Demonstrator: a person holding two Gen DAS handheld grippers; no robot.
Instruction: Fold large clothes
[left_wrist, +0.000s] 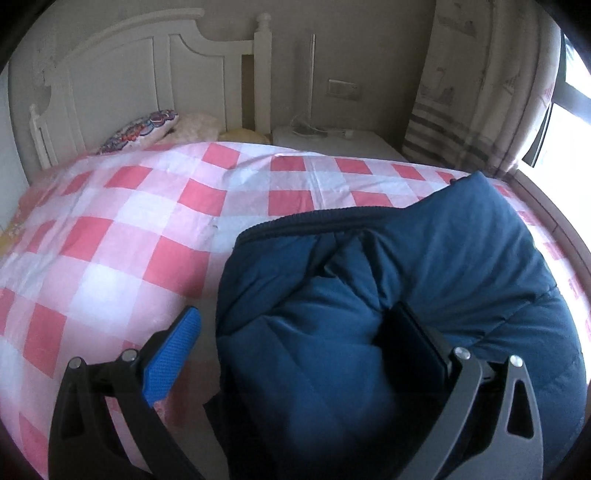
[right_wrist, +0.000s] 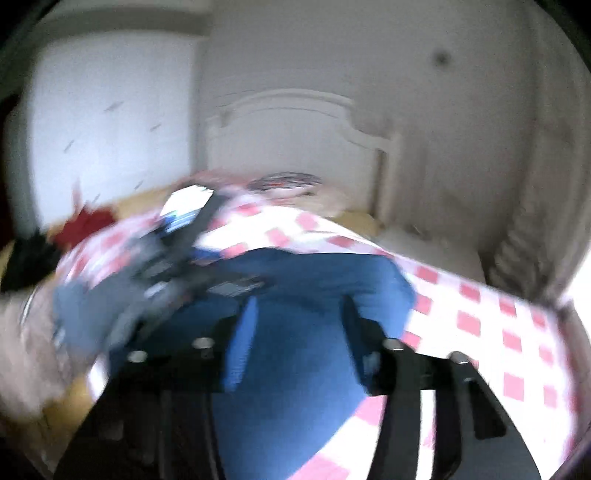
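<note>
A dark blue padded jacket lies bundled on a bed covered by a pink and white checked sheet. It sits toward the near right part of the bed as the left wrist view has it, with a zipped edge running across its far side.

The left gripper is low over the jacket with its jaws spread wide. Its blue finger stands over bare sheet, just beside the jacket's left edge. Its other finger is pressed into a fold of the padding. The pads do not clamp the cloth.

The right wrist view is badly blurred. The right gripper hangs above the jacket, its two fingers apart with blue cloth showing between them. Whether the pads touch or hold any cloth, I cannot tell.

In that same view the left gripper shows as a dark smear at the jacket's left side, with a gloved hand on it.

A white headboard stands at the far end, a patterned pillow beneath it, a white bedside table to its right, and a curtain beyond that.
</note>
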